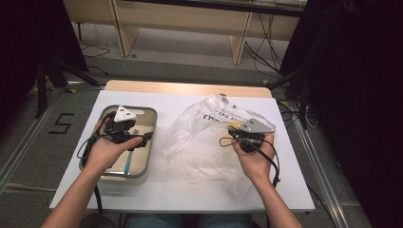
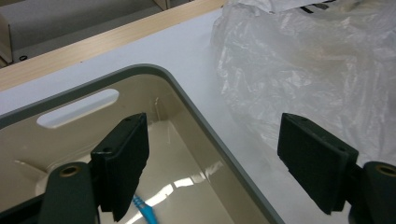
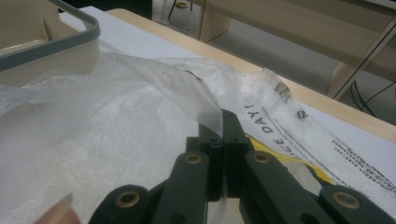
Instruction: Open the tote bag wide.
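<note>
A crumpled clear plastic bag (image 1: pixel 199 142) with printed lettering lies on the white table, right of a beige tray with a grey rim (image 1: pixel 153 142). My right gripper (image 1: pixel 234 129) is shut on a fold of the bag; in the right gripper view the film (image 3: pixel 116 126) runs in between the closed jaws (image 3: pixel 223 122). My left gripper (image 1: pixel 141 137) hovers over the tray's right half. It is open with nothing between its jaws (image 2: pixel 214 140), which straddle the tray's rim (image 2: pixel 205 123). A slim blue object (image 1: pixel 129 160) lies in the tray, its tip (image 2: pixel 144 212) showing below the left jaw.
The bag (image 2: pixel 308 70) starts just right of the tray. The white table top (image 1: pixel 190 190) has a wooden strip along its far edge. Beyond it are a floor with cables and wooden furniture (image 1: pixel 190 23). Dark curtains stand on both sides.
</note>
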{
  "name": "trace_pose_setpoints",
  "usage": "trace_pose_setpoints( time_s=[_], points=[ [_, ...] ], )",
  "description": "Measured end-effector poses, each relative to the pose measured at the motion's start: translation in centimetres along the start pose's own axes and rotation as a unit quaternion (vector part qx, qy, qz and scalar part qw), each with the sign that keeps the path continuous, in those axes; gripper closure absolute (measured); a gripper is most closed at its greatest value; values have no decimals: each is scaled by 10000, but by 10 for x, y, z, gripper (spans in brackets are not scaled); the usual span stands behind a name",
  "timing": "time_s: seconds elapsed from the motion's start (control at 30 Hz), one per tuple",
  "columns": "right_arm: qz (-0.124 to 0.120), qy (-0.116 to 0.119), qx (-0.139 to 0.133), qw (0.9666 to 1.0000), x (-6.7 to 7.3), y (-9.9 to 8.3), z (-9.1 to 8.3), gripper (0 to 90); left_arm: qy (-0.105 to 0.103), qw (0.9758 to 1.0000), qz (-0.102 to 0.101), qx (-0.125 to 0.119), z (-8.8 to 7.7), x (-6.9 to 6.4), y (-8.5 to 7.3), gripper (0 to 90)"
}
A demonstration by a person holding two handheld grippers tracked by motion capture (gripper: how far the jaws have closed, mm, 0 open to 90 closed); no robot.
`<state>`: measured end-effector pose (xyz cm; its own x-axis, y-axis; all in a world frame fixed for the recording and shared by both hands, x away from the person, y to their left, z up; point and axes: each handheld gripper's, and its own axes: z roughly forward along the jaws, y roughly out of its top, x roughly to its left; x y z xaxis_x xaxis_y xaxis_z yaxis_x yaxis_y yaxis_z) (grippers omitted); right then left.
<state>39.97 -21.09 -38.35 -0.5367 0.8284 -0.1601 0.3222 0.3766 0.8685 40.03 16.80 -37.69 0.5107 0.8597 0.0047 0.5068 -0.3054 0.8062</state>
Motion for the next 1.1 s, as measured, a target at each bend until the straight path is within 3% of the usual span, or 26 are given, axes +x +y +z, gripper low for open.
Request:
trace_pose_setpoints(
  time_s=[1.1],
  points=[
    [-47,-18,50,10000,1,0,1,900,327,9988,-131,335,14,15,-12,253]
  ],
)
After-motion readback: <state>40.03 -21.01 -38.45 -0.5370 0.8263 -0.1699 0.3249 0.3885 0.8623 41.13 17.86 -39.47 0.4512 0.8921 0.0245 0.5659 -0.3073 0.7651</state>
